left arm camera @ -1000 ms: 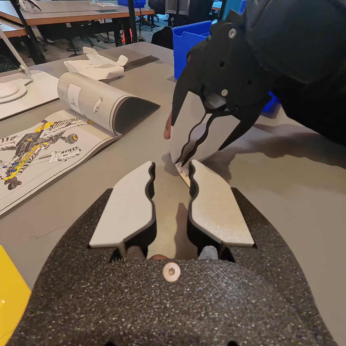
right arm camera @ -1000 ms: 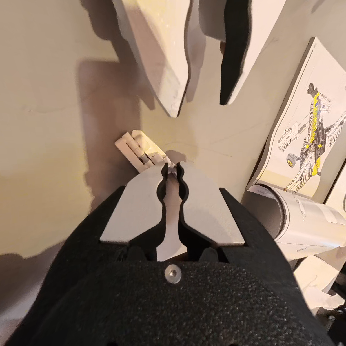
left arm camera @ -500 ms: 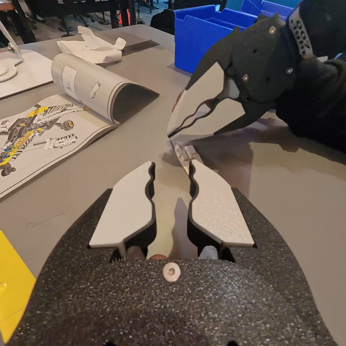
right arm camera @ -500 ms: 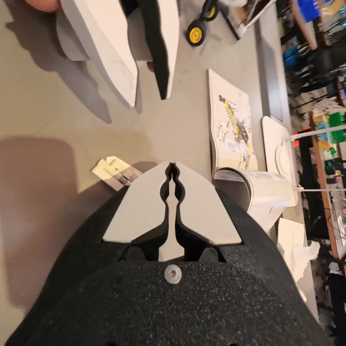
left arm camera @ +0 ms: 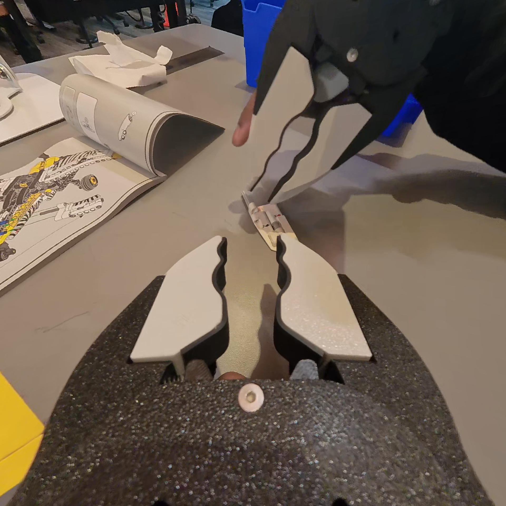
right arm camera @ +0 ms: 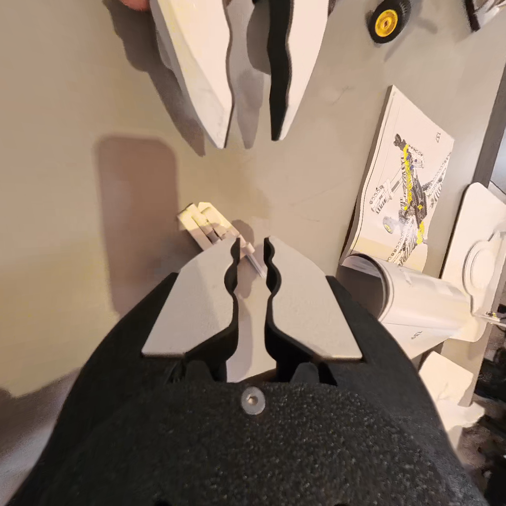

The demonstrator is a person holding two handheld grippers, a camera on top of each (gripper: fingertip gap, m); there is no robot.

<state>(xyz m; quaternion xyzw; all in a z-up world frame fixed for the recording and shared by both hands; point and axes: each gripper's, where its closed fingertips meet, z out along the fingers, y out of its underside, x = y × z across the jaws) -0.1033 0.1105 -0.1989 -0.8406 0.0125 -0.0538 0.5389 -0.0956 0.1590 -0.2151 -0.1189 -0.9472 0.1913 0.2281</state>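
In the left wrist view, your left gripper (left arm camera: 251,241) stands open and empty, its right fingertip (left arm camera: 284,241) just beside the small white-and-grey plastic brick assembly (left arm camera: 267,219) at frame centre on the grey table (left arm camera: 410,273). In the right wrist view, your right gripper (right arm camera: 252,242) gapes slightly around the assembly's thin pin without pressing it, so closing off-centre could push the piece aside.

booklet (left arm camera: 68,197): printed drawings and small marks on its open page, not legible
rolled page (left arm camera: 115,115): tiny figures, nothing readable
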